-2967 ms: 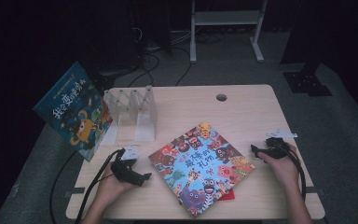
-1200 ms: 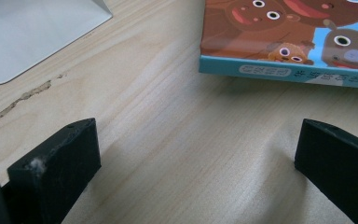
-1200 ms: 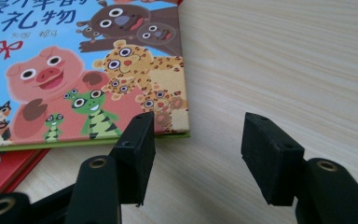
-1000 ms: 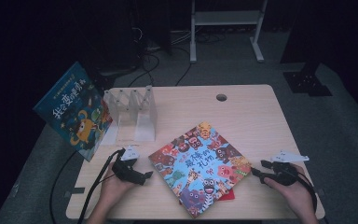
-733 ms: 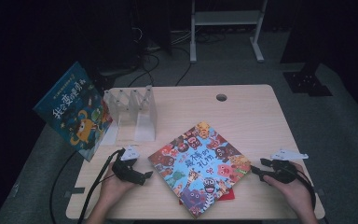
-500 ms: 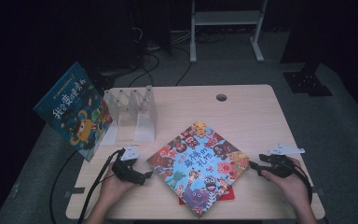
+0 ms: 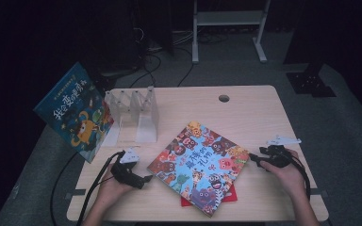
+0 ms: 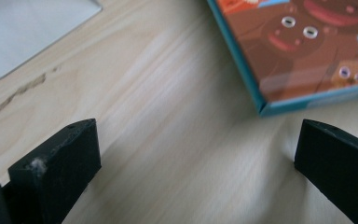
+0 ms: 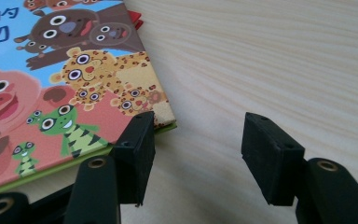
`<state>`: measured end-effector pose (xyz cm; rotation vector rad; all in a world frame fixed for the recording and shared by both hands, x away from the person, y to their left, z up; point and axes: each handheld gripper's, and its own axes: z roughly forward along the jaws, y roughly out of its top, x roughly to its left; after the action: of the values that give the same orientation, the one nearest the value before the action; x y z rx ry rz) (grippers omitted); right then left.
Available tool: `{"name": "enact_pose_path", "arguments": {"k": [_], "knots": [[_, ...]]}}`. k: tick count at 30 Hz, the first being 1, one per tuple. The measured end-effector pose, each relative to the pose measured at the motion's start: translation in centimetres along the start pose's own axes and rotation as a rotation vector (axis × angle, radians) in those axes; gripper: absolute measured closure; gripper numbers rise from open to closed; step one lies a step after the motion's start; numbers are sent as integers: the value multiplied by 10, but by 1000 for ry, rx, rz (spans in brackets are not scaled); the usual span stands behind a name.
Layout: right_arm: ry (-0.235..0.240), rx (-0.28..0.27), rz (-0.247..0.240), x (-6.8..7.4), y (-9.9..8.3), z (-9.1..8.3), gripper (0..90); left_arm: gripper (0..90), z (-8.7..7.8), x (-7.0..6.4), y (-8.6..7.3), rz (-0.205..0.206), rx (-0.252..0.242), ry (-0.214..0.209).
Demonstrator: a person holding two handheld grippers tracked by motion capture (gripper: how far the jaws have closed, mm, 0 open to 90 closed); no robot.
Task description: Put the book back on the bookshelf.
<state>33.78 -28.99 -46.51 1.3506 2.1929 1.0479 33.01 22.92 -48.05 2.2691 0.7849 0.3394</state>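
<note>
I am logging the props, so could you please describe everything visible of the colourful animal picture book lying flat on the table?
The colourful animal picture book is a glossy hardcover with cartoon animals and a teal edge. It lies closed and flat, turned diagonally on the pale wooden table, over a red book. The open right gripper has one jaw over its corner; the open left gripper sits just off another.

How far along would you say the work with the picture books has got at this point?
Done: one blue book leans at the clear rack. In hand: the open right claw is at a corner of the animal book, one jaw over its cover, and the open left claw sits near another corner. Left: gripping it, and the red book beneath.
</note>
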Motion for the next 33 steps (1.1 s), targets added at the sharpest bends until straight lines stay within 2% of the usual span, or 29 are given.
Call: {"name": "enact_pose_path", "arguments": {"k": [3, 6, 9, 12, 15, 18, 25, 27, 30, 33], "knots": [[-3, 6, -2, -2, 5, 4, 431, 0, -9, 5, 0, -1, 12, -22], [-1, 1, 7, -4, 8, 9, 433, 0, -17, 8, 3, -22, -30, -60], [-3, -4, 18, -6, 10, 14, 434, 0, -20, 7, 8, -39, -41, -84], [-6, -10, 19, -7, 13, 19, 441, 0, -18, 3, 14, -57, -49, -95], [-13, -7, 12, -6, 17, 22, 450, 0, -14, -3, 22, -46, -27, -126], [-19, -10, 12, -6, 21, 26, 456, 9, -9, -11, 28, -47, -20, -182], [-26, -26, 13, -5, 26, 31, 458, 21, -2, -21, 36, -40, -16, -226], [-17, -50, 20, -3, 27, 28, 456, 22, -1, -24, 37, -31, -17, -240], [23, -66, 13, 3, 30, 27, 436, 38, 2, -28, 38, -20, -6, -266], [65, -67, 4, 9, 31, 32, 408, 23, 4, -33, 39, -5, 11, -256]]}}
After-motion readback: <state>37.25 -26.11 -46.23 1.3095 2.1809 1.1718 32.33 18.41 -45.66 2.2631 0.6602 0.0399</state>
